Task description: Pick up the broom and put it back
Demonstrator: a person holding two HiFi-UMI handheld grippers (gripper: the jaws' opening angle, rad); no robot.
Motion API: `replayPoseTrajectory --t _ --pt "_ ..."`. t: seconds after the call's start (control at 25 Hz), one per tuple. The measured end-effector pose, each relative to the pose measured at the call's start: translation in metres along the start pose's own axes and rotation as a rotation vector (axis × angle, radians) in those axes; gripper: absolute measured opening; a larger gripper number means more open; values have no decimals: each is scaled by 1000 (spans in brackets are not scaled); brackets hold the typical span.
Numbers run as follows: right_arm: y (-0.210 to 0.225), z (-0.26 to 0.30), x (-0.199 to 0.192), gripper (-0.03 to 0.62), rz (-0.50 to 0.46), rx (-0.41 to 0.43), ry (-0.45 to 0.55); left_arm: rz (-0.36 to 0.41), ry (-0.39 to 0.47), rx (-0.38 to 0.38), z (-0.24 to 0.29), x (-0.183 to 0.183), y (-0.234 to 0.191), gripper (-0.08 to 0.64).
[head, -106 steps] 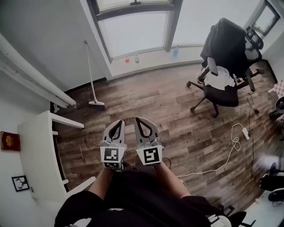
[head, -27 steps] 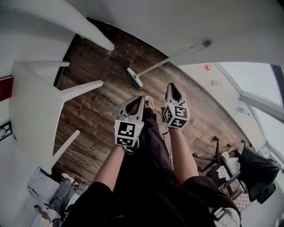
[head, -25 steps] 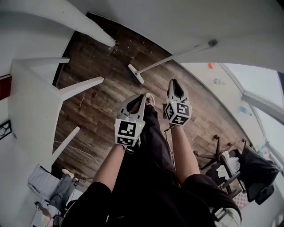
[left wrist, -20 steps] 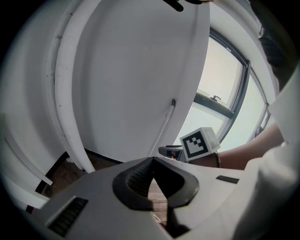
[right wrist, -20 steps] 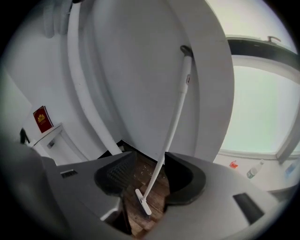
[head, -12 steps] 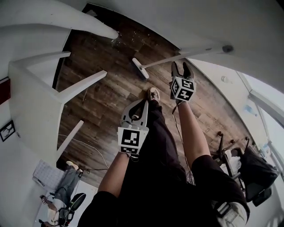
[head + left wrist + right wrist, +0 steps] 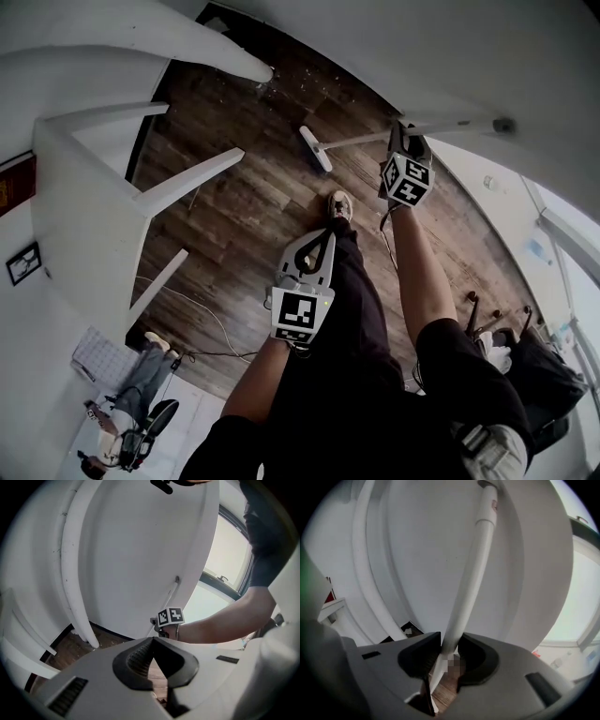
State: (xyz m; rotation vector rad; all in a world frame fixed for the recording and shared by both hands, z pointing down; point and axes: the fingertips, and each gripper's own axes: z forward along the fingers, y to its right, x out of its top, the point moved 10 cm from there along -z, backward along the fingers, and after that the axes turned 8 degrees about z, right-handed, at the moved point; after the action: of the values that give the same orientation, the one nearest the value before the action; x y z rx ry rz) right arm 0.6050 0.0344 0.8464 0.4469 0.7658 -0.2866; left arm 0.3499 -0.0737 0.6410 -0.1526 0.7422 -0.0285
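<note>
**Operator:** Where's the broom?

**Spotter:** The broom (image 7: 361,140) stands slanted. Its head sits on the wooden floor (image 7: 234,216), and its white handle runs up to the wall (image 7: 394,47), where the dark end cap lies against the white. Your right gripper (image 7: 410,141) is on the handle about halfway up. In the head view it covers that stretch, so you can't see the contact from there.

**Operator:** Do I have it?

**Spotter:** In the right gripper view the handle (image 7: 471,573) runs straight through the right gripper (image 7: 449,641). The jaws have just been closing, and their tips now meet the handle on both sides. Further back, some bare floor shows between the handle and the right-hand jaw. The broom head is hidden behind the jaw bodies in that view, and the cap is nearly cut off at the top edge.

**Operator:** And my left?

**Spotter:** Your left gripper (image 7: 328,234) is over your thigh, well apart from the broom. Its tips are pressed together with nothing between them, which shows plainly in the left gripper view (image 7: 153,639). That view also shows the right gripper's marker cube (image 7: 170,616), but the right jaws behind it are too small to make out. The white table (image 7: 84,216) is cut off at the left edge.
</note>
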Motion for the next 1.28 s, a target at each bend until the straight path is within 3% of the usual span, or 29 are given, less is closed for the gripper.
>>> replayPoseTrajectory --t 0.36,0.64,0.76,0.96,1.16,1.28 --pt "-55 -40 -10 107 -51 174 9 -5 18 16 -11 -9 -4 2" --pt "-130 -122 -32 101 -286 322 -10 -9 101 44 -50 -9 -3 2" --pt "-152 -170 -42 101 -368 324 -32 2 127 32 -88 -16 -1 2" --pt "-165 -214 -12 101 -460 271 100 70 235 42 -133 -24 -19 2" --pt "-173 -297 21 101 -489 219 229 47 340 73 -192 -51 -24 2" --pt "-187 -360 15 101 -477 222 285 16 388 101 -231 -79 -21 2"
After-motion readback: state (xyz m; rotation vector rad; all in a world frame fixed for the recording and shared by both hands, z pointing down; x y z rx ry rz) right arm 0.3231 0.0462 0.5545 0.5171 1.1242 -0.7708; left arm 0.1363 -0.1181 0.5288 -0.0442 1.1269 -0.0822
